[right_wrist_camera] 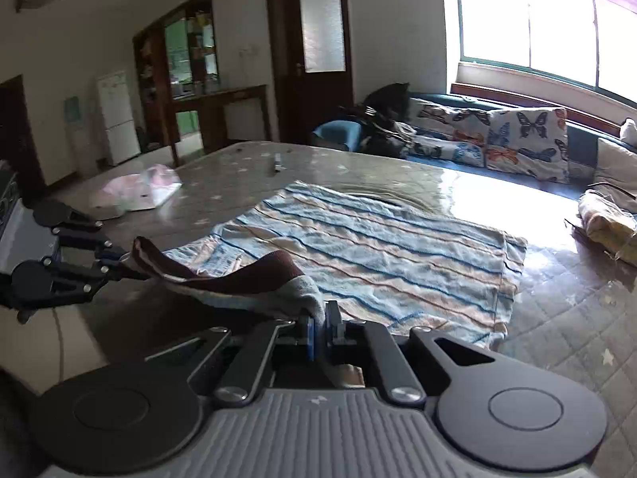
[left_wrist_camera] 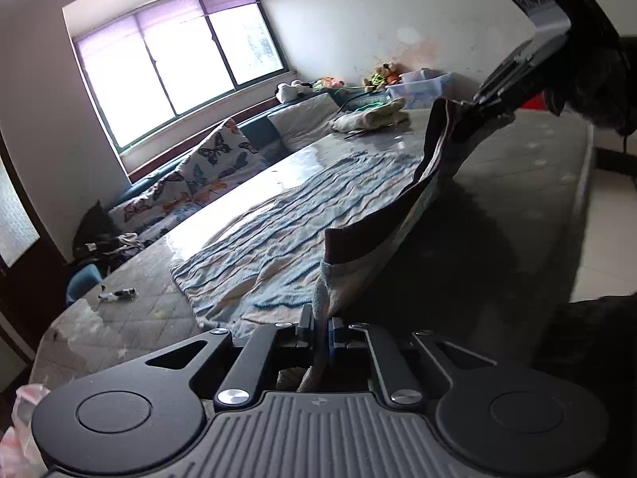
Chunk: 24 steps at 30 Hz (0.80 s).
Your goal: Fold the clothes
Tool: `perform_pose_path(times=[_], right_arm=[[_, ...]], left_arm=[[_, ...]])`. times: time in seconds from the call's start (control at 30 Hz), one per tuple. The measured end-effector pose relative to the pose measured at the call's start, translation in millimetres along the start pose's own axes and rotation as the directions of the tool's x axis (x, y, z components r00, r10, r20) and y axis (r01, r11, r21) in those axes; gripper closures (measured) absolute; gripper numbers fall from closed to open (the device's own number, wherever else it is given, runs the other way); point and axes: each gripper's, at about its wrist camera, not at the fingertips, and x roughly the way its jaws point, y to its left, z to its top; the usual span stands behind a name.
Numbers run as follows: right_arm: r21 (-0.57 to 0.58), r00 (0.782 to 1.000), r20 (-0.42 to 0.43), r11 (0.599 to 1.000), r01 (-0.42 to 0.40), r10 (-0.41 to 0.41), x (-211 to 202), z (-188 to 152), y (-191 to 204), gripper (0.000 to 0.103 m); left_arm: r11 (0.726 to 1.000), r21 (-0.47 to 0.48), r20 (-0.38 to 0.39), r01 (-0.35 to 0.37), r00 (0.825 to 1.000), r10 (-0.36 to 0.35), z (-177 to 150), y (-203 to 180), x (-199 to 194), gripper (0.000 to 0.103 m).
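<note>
Left gripper (left_wrist_camera: 320,328) and right gripper (right_wrist_camera: 318,328) each pinching brown-banded edge of striped towel (right_wrist_camera: 378,247), lifting it off mattress (right_wrist_camera: 557,318); rest lying toward 12 o'clock.

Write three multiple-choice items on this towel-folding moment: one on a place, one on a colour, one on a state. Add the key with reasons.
1. Where does most of the striped towel lie?
A. On the floor
B. Spread flat on the mattress
C. On the sofa

2. What colour is the band along the towel's lifted edge?
A. Dark brown
B. Bright yellow
C. Green

3. What are the left gripper and right gripper doing?
A. Both open, clear of the cloth
B. Only the left one is shut on the cloth
C. Both shut on the lifted edge

Key: 1 B, the blue and beige stripes lie flat across the quilted top. 2 A, the raised hem between the grippers is dark brown. 3 C, each wrist view shows cloth pinched between its own fingers, and the edge hangs above the mattress.
</note>
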Motion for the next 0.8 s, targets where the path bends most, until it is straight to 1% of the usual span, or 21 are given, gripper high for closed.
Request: perform_pose_path(times=[0.13, 0.17, 0.27, 0.33, 0.53, 0.6, 0.8], right_arm=[[0.006, 0.999, -0.004, 0.999, -0.045, 0.045, -23, -8, 18, 0.098], [0.000, 0.999, -0.010, 0.999, -0.050, 0.050, -27, -9, 22, 0.098], [-0.014, 0.998, -0.026, 0.998, -0.064, 0.064, -33, -11, 31, 0.098], [-0.026, 0.998, -0.023, 0.997, -0.066, 0.065, -34, -8, 31, 0.098], [-0.046, 0.998, -0.012, 0.997, -0.055, 0.055, -17, 22, 15, 0.098], [-0.033, 0.998, -0.021, 0.998, -0.055, 0.054, -5, 33, 4, 0.098], [0.008, 0.997, -0.050, 0.999, -0.053, 0.053, 33, 65, -31, 0.098]], left_arm=[[0.999, -0.013, 0.003, 0.032, 0.999, -0.032, 1, 0, -29, 0.096], [0.999, -0.018, 0.004, 0.034, 0.999, -0.034, 2, 2, -31, 0.096], [0.999, -0.038, 0.012, 0.024, 1.000, -0.023, 9, 13, -22, 0.096], [0.999, -0.052, 0.017, 0.017, 1.000, -0.016, 13, 21, -16, 0.096], [0.996, -0.093, 0.031, -0.004, 0.999, 0.007, 27, 44, 3, 0.096], [0.994, -0.107, 0.035, -0.011, 0.999, 0.015, 31, 52, 10, 0.096], [0.991, -0.134, 0.009, -0.016, 1.000, 0.018, 52, 93, 60, 0.096]])
